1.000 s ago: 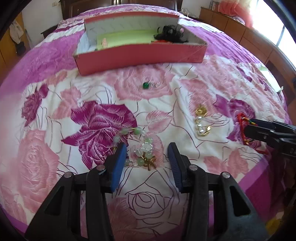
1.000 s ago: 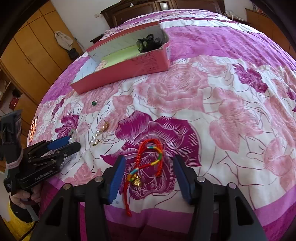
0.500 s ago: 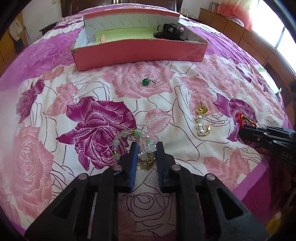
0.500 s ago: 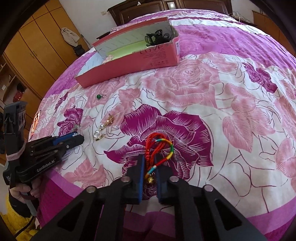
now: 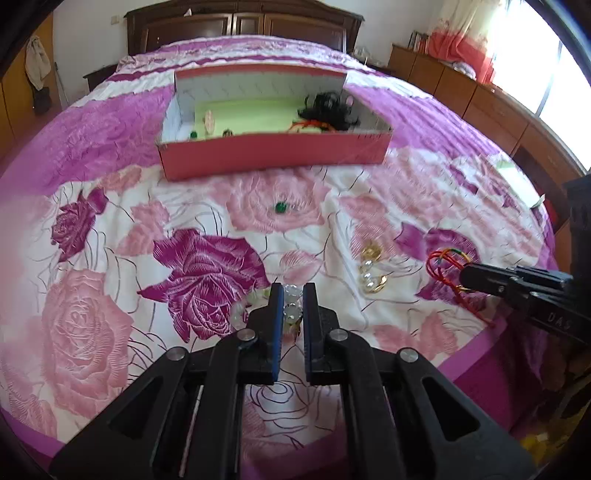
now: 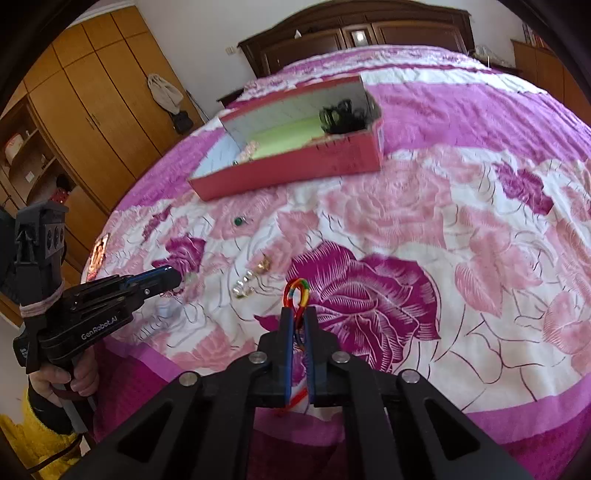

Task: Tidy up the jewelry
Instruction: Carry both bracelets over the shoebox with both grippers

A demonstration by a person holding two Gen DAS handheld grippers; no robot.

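Pinching beaded bracelet (image 5: 291, 302), hand-held gripper (image 5: 293, 295)

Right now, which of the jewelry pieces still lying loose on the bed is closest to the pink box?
The small green earring, alone on a pale rose just before the pink box. The gold and pearl earrings lie farther back, toward the grippers.

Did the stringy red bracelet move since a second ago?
Yes. The red bracelet, flat on the bedspread before, now hangs pinched in the right gripper, lifted.

Rose-print bedspread (image 5: 207, 273) fills most of the frame, dark wooden headboard (image 5: 240, 22) up top, orange wardrobe (image 6: 85, 122) upper left, sunny window (image 5: 546, 55) upper right.
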